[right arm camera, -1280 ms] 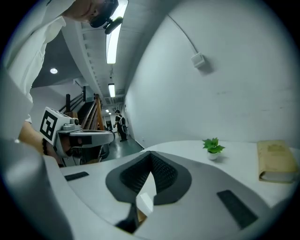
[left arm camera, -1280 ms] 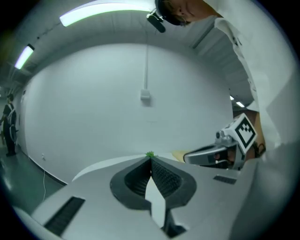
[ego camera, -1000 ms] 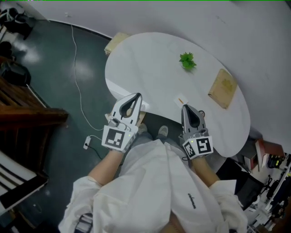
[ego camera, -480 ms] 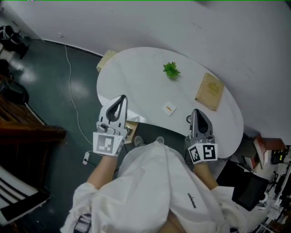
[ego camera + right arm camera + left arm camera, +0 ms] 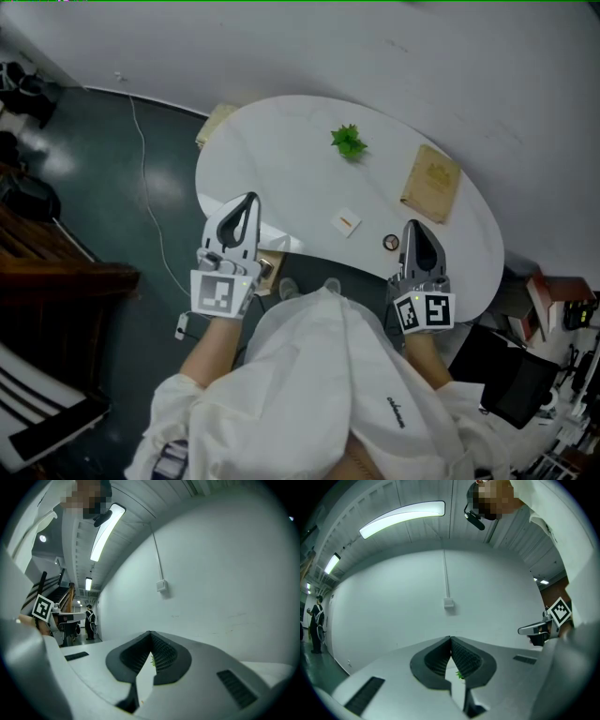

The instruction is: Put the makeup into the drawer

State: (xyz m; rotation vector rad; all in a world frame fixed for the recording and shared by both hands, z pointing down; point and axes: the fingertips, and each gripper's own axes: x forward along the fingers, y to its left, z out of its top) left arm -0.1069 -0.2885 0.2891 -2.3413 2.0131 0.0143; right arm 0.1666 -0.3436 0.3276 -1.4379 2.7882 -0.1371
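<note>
In the head view a small round compact [image 5: 391, 243] lies near the front edge of the white oval table [image 5: 281, 150]. A little left of it lies a white card with an orange stick [image 5: 346, 222]. My right gripper [image 5: 412, 225] hovers just right of the compact, jaws shut and empty. My left gripper [image 5: 249, 197] is held over the table's front left edge, also shut and empty. A white ledge [image 5: 279, 239] with a wooden part [image 5: 272, 264] under it juts from that edge. In the gripper views the left gripper [image 5: 450, 639] and the right gripper [image 5: 151, 633] both point level at a white wall.
A green plant sprig [image 5: 348, 142] and a tan book [image 5: 430, 184] lie further back on the table. A cable [image 5: 141, 159] runs over the dark floor at left, beside wooden furniture [image 5: 56, 258]. Cluttered gear [image 5: 553, 319] stands at right. A person [image 5: 90, 620] stands far off.
Both grippers have risen. The right one has moved right, away from the white card, and the round compact now shows beside it. Both jaws stayed shut.
</note>
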